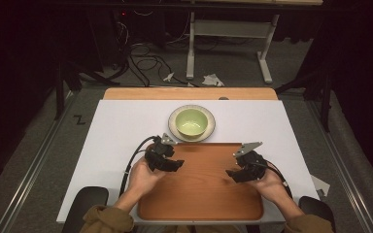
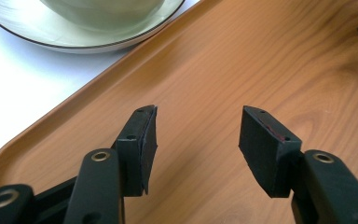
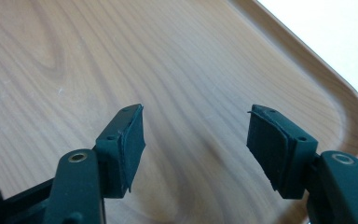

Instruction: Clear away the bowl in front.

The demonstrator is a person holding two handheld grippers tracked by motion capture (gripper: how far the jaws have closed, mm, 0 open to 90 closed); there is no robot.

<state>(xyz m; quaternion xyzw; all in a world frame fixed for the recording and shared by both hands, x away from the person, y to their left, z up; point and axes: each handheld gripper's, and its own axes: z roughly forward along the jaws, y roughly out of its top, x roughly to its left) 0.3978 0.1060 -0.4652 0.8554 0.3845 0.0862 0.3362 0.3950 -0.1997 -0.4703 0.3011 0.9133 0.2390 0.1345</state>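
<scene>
a wooden tray [image 1: 201, 194] lies on the white tabletop [image 1: 121, 126], and just past the tray's far edge a pale green bowl [image 1: 191, 121] sits on a dark-rimmed plate [image 1: 211, 130]. the left claw [image 1: 175, 164], held in the person's left hand [image 1: 143, 175], hovers over the tray's left part with its jaws spread apart and nothing between them, the plate's rim [image 2: 74, 44] showing beyond the tray's corner in the left gripper view. the right claw [image 1: 232, 174], held in the right hand [image 1: 269, 184], hangs over the tray's right part near its rounded corner [image 3: 354, 116], jaws likewise wide and empty.
</scene>
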